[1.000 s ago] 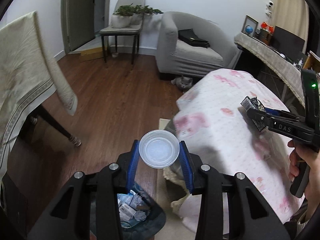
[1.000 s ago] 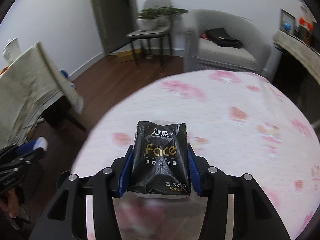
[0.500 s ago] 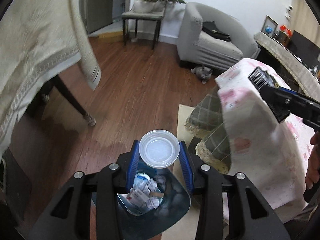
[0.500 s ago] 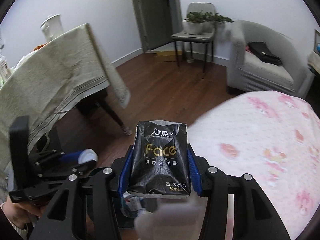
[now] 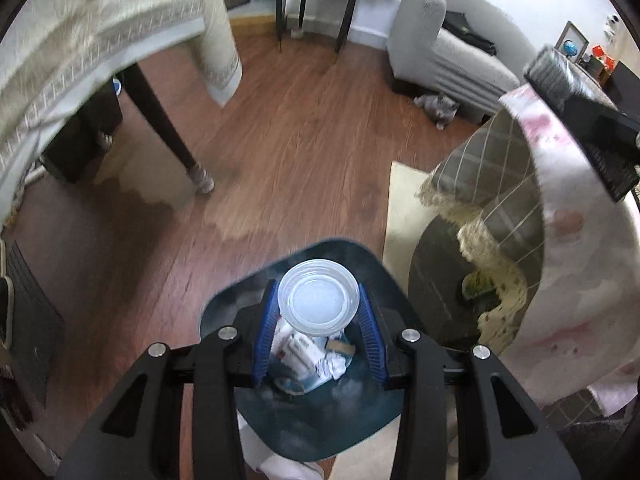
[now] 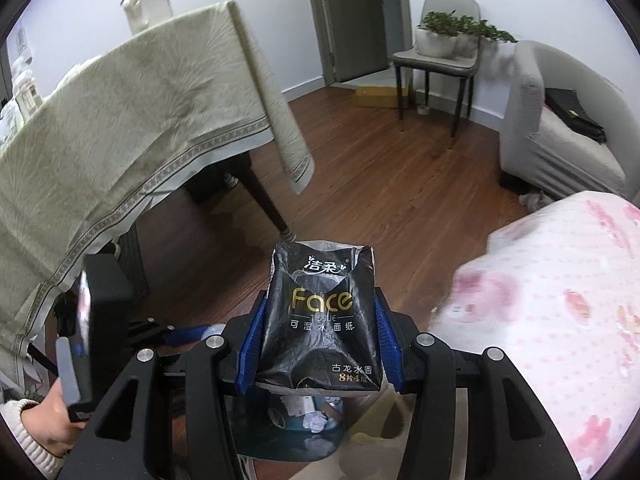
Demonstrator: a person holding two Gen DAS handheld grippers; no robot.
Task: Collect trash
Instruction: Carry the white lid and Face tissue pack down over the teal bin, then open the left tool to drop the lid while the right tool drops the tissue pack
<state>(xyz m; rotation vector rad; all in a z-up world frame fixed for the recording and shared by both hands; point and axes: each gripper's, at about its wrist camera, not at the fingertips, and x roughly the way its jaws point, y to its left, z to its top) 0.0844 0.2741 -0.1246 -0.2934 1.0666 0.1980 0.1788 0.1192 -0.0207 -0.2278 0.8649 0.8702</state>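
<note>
Left tongs: blue pads pressed on either side of a clear round plastic lid, lid held flat-on to the camera. Directly beneath it, a dark blue trash bin on the floor, its opening facing up; crumpled paper and small wrappers lie at the bottom. The lid sits over the bin's mouth, not inside it.

Right tongs: closed on a black tissue packet with gold "Face" lettering, top torn open, packet upright between the pads. Below the packet, part of the same bin with white scraps in it shows. At lower left of that view, a person's hand in a pale knit cuff grips the handle of the left tool.

Just right of the bin: a table under a pink floral cloth, a checked cushion showing beneath its edge. Left: a second table draped in a beige cloth. Wooden floor between. Farther back: a grey cat by a grey armchair, a chair carrying potted plants, a door.
</note>
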